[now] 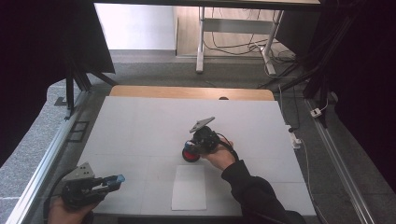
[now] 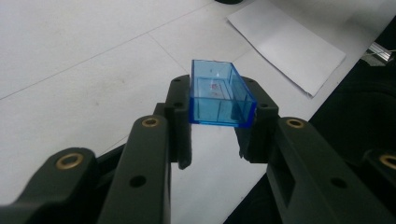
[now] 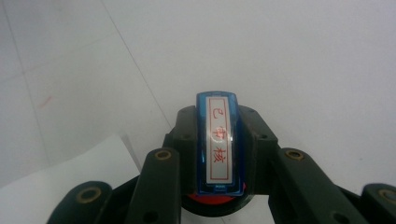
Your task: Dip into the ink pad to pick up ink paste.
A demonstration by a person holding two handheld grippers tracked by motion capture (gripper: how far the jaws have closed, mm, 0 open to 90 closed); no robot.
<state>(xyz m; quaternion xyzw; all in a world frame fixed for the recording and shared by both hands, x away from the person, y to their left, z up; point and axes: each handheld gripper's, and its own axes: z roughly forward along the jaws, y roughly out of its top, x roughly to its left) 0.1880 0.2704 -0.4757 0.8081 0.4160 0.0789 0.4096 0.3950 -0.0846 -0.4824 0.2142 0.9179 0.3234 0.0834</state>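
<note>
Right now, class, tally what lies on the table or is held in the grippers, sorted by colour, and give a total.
Blue: 2, the clear blue cap and the blue stamp
Red: 1, the red ink pad
White: 1, the sheet of paper
Total: 4

High view: even overhead light, table (image 1: 140, 135) bright but not blown out. Surroundings left and right near black, no detail. Floor strip beyond lit brighter, daylight-ish. Soft, low-res overall; small parts mushy. Faint shadow under right gripper (image 1: 194, 148). Gripper views: table washed pale, slight vignette toward corners. Black jaws underexposed, brass bushes catching small highlights. Blue cap (image 2: 219, 95) sharp-ish, translucent, mild sheen on top edge. Stamp label (image 3: 218, 140) readable, glare band along curved face. Paper (image 2: 289, 44) edge soft.
</note>
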